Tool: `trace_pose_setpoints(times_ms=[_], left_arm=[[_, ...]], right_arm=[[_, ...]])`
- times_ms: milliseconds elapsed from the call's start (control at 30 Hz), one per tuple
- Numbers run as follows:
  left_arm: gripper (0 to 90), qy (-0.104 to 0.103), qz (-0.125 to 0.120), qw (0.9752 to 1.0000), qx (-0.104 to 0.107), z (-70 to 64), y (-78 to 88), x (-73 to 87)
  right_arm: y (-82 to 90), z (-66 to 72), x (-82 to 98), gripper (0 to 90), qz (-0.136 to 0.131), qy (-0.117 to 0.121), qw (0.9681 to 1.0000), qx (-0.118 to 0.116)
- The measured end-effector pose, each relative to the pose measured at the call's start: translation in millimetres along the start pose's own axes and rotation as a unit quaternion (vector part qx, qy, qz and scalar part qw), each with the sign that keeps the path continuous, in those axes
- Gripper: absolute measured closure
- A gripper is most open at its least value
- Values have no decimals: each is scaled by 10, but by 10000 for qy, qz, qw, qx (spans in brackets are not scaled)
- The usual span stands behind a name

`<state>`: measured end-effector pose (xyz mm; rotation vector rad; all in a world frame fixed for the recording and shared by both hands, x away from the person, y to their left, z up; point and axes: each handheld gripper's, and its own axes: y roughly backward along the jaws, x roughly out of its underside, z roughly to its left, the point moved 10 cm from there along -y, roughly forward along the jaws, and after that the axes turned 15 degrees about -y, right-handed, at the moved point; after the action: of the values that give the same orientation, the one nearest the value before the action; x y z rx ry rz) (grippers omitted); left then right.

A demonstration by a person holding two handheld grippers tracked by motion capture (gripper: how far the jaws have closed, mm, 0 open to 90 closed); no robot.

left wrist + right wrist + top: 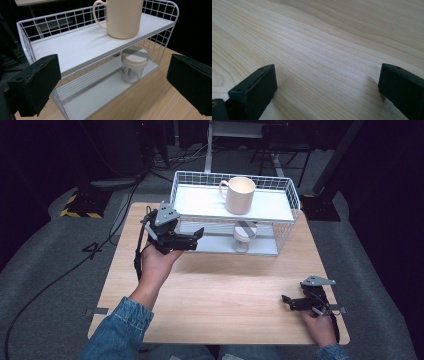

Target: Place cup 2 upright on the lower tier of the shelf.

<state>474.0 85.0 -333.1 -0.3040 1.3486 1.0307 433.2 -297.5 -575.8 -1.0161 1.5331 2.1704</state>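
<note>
The left tongs (pixel 199 234) are wide open and hold nothing. They hang at the left end of the rack (pixel 25 37), aimed at its lower shelf, likely to reach the jar (pixel 132 65). The jar stands upright on that shelf, under the mug (pixel 122 17) on the top shelf. The left hand (pixel 159 260) is lifted, palm in. The right tongs (pixel 287 300) are open too, with nothing in them. They lie low on the counter (pixel 324 50), far from the rack, probably just waiting. The right hand (pixel 320 322) rests near the counter's front edge.
</note>
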Motion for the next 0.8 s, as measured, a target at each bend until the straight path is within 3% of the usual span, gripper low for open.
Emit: trace_pose_setpoints(times_ms=[367, 533, 800], left_arm=[[0, -25, 219, 9997, 82, -104, 135, 351], [0, 45, 363, 9992, 165, -162, 158, 540], [0, 166, 656, 9976, 130, -179, 194, 876]], right_arm=[[0, 0, 0, 21, 0, 1, 10000, -1], [0, 0, 0, 21, 0, 1, 10000, 0], [0, 0, 0, 21, -1, 0, 10000, 0]])
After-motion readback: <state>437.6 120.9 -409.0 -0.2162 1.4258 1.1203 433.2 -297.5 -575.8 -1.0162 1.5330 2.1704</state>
